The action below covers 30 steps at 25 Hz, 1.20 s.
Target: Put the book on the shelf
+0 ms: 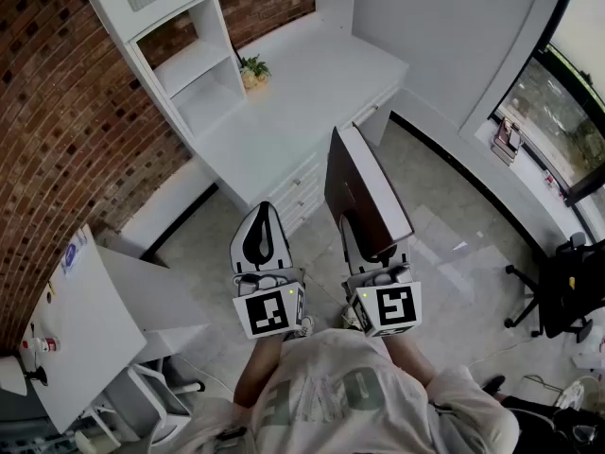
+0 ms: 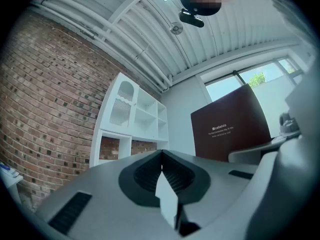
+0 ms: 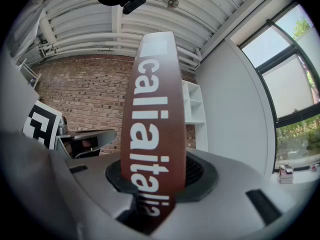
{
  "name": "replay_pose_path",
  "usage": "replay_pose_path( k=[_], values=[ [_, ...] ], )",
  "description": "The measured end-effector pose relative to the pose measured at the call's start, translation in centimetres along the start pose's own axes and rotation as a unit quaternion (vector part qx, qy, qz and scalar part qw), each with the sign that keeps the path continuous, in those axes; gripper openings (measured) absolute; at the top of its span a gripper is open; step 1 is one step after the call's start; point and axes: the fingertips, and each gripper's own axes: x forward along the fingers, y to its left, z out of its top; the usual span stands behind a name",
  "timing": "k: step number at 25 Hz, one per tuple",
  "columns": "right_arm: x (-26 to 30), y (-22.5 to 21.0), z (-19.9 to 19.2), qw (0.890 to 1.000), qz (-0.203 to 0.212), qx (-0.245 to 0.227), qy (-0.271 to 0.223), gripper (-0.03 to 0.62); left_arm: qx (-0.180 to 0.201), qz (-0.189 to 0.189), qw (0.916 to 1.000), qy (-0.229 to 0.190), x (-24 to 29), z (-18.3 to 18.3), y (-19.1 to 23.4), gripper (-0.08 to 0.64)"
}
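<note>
My right gripper point(image 1: 367, 242) is shut on the lower end of a dark brown book point(image 1: 362, 189), which stands upright and edge-on in front of me. In the right gripper view the book's spine point(image 3: 154, 119), with large white letters, rises between the jaws of that gripper point(image 3: 150, 186). My left gripper point(image 1: 264, 223) hangs beside it, shut with nothing between its jaws; its own view shows the jaws of that gripper point(image 2: 162, 159) meeting along one seam. The white shelf unit point(image 1: 197, 72) stands ahead at the upper left, against the brick wall. The same shelf unit point(image 2: 134, 118) and the book's cover point(image 2: 229, 125) appear in the left gripper view.
A white desk point(image 1: 312, 88) with drawers point(image 1: 301, 192) runs from the shelf unit toward me. A small potted plant point(image 1: 253, 70) sits at the shelf's foot. A white table point(image 1: 71, 334) lies at the left, an office chair point(image 1: 567, 287) at the right.
</note>
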Motion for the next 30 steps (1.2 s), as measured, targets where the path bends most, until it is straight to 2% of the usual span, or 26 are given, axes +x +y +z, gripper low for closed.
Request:
replay_pose_path(
  k=[3, 11, 25, 30],
  values=[
    [0.0, 0.1, 0.3, 0.999, 0.012, 0.0, -0.03, 0.153, 0.0, -0.002, 1.0, -0.001, -0.1, 0.1, -0.4, 0.012],
    [-0.7, -3.0, 0.0, 0.999, -0.005, 0.007, -0.043, 0.152, -0.005, 0.007, 0.9999, 0.013, 0.3, -0.7, -1.8, 0.012],
    [-0.4, -11.6, -2.5, 0.999, 0.024, 0.036, -0.021, 0.152, 0.015, 0.037, 0.9991, 0.013, 2.9, -1.7, -8.6, 0.012],
    [0.7, -12.8, -2.3, 0.998, 0.034, 0.049, -0.026, 0.153, 0.027, 0.05, 0.9983, 0.007, 4.0, -1.1, -8.6, 0.012]
  ],
)
